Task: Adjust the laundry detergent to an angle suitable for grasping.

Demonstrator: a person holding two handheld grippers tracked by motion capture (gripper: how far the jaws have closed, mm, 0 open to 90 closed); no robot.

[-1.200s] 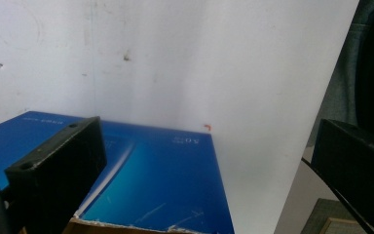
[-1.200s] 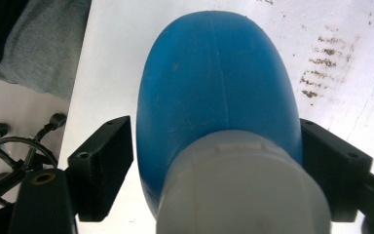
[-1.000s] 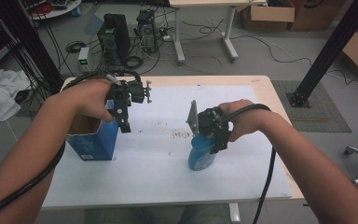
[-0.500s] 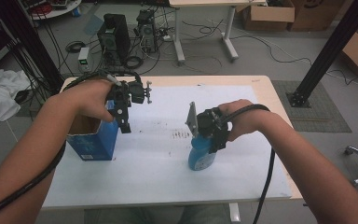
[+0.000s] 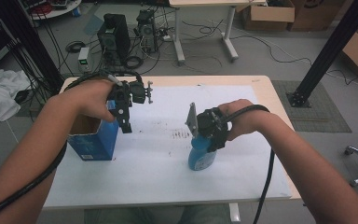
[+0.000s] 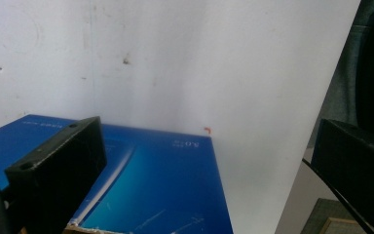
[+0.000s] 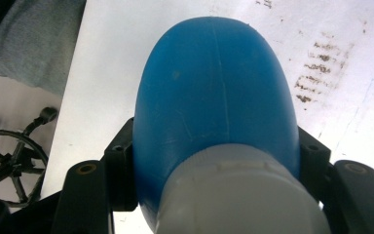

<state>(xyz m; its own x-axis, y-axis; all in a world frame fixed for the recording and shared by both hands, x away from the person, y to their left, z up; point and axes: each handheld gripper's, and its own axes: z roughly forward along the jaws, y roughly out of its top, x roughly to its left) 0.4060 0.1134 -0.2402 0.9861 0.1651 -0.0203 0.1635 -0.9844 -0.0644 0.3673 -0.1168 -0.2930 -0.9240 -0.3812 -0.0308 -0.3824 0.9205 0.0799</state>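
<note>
Bottle (image 7: 214, 97) upright between right tongs' (image 5: 204, 140) pressing jaws.

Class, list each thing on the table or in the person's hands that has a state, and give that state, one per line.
Blue cardboard box: upright, top open.
Blue plastic bottle: upright, grey cap on.
Right tool: jaws just closing, clamped on the bottle.
Left tool: jaws open, beside the box.

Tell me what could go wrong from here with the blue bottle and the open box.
The right gripper has just been closing its jaws on the blue bottle high up, near the white cap; the rounded body might slip or swing when lifted. The left gripper hangs open beside the open blue box; a nudge could shift or tip it.
</note>
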